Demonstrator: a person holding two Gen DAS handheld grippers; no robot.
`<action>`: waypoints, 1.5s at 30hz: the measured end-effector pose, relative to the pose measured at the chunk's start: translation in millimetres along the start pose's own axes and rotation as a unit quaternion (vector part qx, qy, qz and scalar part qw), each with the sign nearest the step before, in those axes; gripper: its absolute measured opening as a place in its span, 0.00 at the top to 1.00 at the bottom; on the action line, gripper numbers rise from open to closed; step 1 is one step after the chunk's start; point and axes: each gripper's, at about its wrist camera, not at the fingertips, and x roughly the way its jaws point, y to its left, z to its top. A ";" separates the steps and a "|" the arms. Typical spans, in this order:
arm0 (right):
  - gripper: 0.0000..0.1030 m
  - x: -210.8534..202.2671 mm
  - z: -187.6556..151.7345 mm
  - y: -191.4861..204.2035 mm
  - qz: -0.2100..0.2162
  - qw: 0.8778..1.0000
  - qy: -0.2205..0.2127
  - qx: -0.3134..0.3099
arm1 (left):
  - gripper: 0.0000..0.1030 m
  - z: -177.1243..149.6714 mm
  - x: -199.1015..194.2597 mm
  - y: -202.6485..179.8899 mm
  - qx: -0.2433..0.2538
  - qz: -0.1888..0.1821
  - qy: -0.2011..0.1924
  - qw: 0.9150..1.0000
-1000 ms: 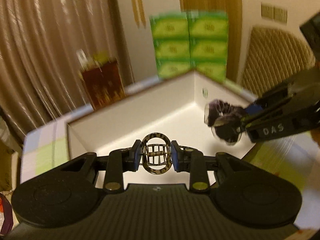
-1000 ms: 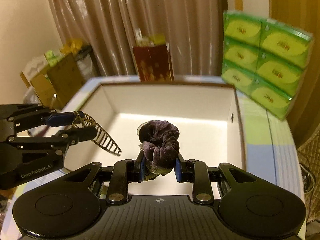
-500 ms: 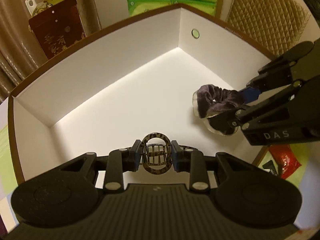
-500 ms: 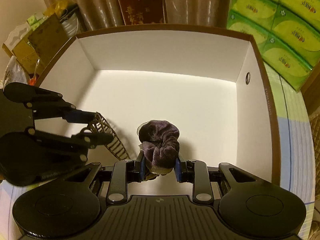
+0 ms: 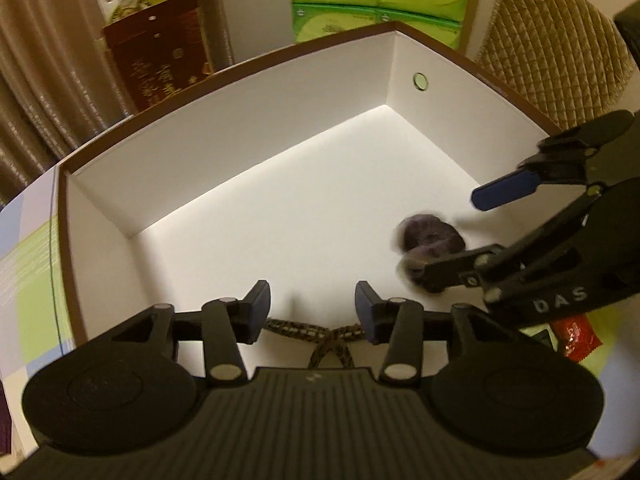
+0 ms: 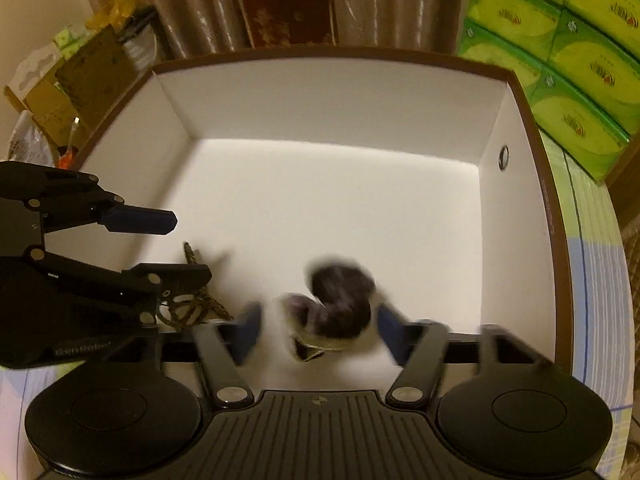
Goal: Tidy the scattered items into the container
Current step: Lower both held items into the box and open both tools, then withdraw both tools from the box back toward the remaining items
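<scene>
A white box with a brown rim (image 5: 224,76) (image 6: 552,200) fills both views. My left gripper (image 5: 312,306) is open over its near floor; the patterned hair claw (image 5: 316,334) lies on the floor below it, also in the right wrist view (image 6: 196,304). My right gripper (image 6: 316,330) is open; the dark purple scrunchie (image 6: 340,304), blurred, is loose between its fingers. In the left wrist view the scrunchie (image 5: 430,236) is over the box floor beside the right gripper (image 5: 460,232).
Green tissue packs (image 6: 560,40) stand behind the box at the right. A dark red gift box (image 5: 160,52) stands behind it by the curtains. A red packet (image 5: 574,336) lies on the checked cloth outside the box. Cardboard clutter (image 6: 72,80) sits at the far left.
Both grippers have opened. The hair claw has dropped to the box floor, and the scrunchie has come free of the right fingers and is falling.
</scene>
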 end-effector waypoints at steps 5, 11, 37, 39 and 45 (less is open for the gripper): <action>0.13 -4.2 1.1 1.6 0.005 1.000 -0.002 -0.002 | 0.55 -2.3 -5.3 6.8 -0.028 0.003 0.008 1.000; 0.05 -7.0 -1.3 1.6 -0.006 1.000 -0.003 -0.002 | 0.47 -4.5 -7.4 4.2 -0.033 0.015 0.014 0.999; 0.04 -42.0 -7.8 5.6 -0.015 0.999 -0.027 -0.014 | 0.34 -9.2 -43.4 -11.5 -0.077 0.091 0.006 0.993; 0.04 -46.6 -7.4 5.5 -0.014 0.999 -0.029 -0.017 | 0.34 -9.9 -50.1 -13.6 -0.080 0.098 0.004 0.992; 0.04 -62.4 -7.8 3.6 -0.006 0.999 -0.041 -0.016 | 0.34 -11.5 -69.4 -20.7 -0.086 0.117 -0.003 0.989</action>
